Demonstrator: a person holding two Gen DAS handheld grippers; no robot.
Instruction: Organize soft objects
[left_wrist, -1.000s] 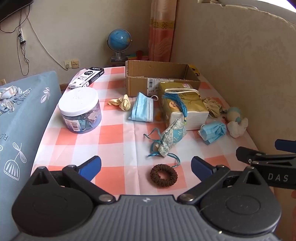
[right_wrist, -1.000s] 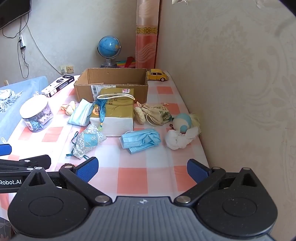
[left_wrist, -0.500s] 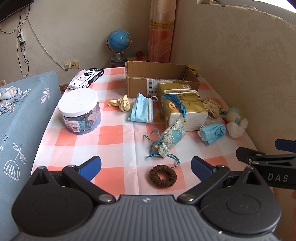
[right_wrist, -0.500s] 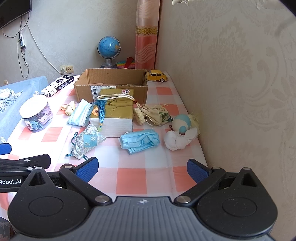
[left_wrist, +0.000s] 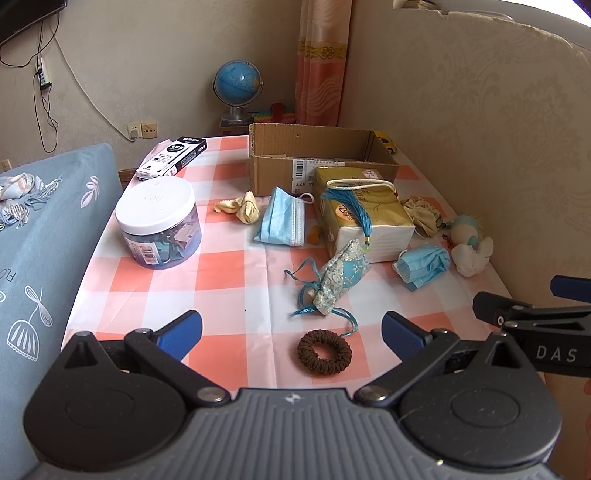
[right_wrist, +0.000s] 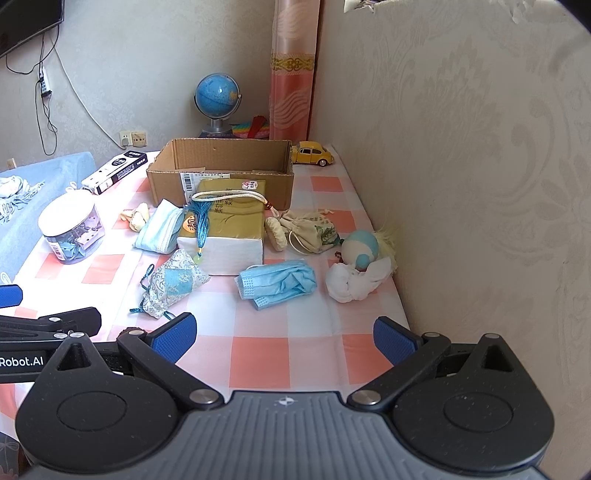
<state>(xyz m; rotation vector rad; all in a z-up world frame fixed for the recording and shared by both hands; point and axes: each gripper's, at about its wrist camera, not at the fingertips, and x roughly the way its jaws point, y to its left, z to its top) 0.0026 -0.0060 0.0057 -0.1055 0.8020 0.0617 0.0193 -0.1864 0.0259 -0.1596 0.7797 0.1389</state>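
Almost nothing changes between the earlier pictures and this moment. Both cameras creep a little forward, and every soft thing lies where it lay. So, as I judge it, the sorting is not begun yet, and the cardboard box (left_wrist: 321, 162) at the far side of the tabletop (left_wrist: 229, 280) looks still empty, though its floor is partly hidden.

The left gripper (left_wrist: 291, 326) has its fingers wide apart and holds nothing. The right gripper (right_wrist: 283, 334) is the same, spread and empty. Both hover at the near edge of the tabletop, side by side.

The soft things are scattered between the grippers and the box. The brown hair tie (left_wrist: 324, 352) lies just in front of the left gripper, and the patterned pouch (left_wrist: 341, 275) with its blue cord is just behind it. The crumpled blue mask (right_wrist: 277, 282) is the nearest thing to the right gripper, and the white doll (right_wrist: 356, 273) lies beside it, near the wall. A second, flatter mask (left_wrist: 282, 218), a beige drawstring bag (right_wrist: 312, 230) and a small yellow cloth (left_wrist: 240, 206) lie further back.

The pack of tissues (right_wrist: 223, 225) with a blue tassel stands directly before the box, so a carried thing probably must pass over it. The plastic jar (left_wrist: 159, 221), the black and white carton (left_wrist: 171, 157) and the yellow toy car (right_wrist: 312, 153) are hard things, and I think they should stay out.
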